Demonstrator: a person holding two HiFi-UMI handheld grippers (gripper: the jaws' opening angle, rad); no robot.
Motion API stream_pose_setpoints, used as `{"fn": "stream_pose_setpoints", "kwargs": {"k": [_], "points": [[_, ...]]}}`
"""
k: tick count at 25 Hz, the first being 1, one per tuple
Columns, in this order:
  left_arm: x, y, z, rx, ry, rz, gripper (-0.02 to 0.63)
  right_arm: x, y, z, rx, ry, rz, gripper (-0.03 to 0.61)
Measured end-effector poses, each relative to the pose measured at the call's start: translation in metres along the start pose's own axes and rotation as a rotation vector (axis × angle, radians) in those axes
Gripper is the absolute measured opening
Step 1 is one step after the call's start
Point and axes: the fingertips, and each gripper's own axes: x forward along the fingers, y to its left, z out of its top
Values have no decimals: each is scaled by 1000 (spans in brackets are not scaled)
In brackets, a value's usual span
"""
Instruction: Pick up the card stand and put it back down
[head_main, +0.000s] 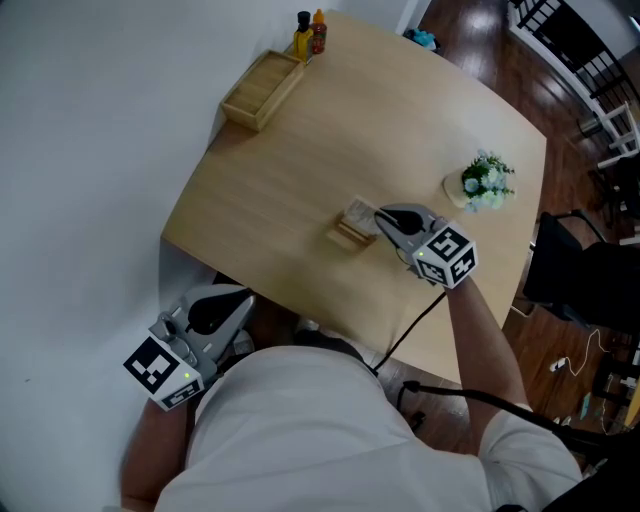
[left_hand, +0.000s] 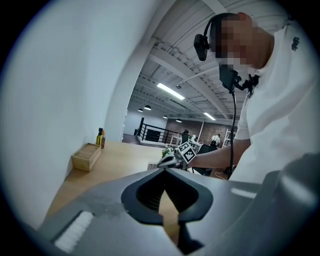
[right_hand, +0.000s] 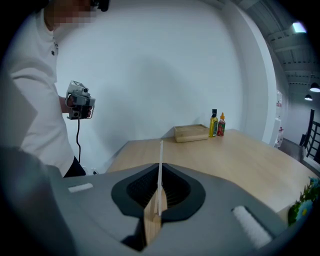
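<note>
A small wooden card stand (head_main: 348, 236) with a white card upright in its slot sits near the middle of the light wood table (head_main: 300, 180). My right gripper (head_main: 381, 219) reaches it from the right and is shut on it. In the right gripper view the wooden base (right_hand: 151, 222) and the card (right_hand: 160, 165) stand between the pads of the right gripper (right_hand: 158, 200). Whether the stand touches the table I cannot tell. My left gripper (head_main: 238, 303) hangs off the table's near left edge, shut and empty (left_hand: 163, 173).
A shallow wooden tray (head_main: 262, 88) and two sauce bottles (head_main: 310, 33) stand at the far left corner against the white wall. A small pot of flowers (head_main: 487, 183) is at the right edge. A black chair (head_main: 580, 275) stands beyond the table's right side.
</note>
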Motion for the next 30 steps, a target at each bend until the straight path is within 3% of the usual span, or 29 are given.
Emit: {"fn": "stream_pose_setpoints", "kwargs": {"k": [12, 25, 30], "points": [[0, 6, -5, -21, 13, 7, 3, 21, -5, -28, 41, 38, 46, 20], [4, 16, -3, -25, 17, -22, 3, 22, -10, -31, 72, 17, 54, 26], [0, 20, -3, -16, 23, -44, 3, 20, -14, -20, 76, -12, 9, 106]]}}
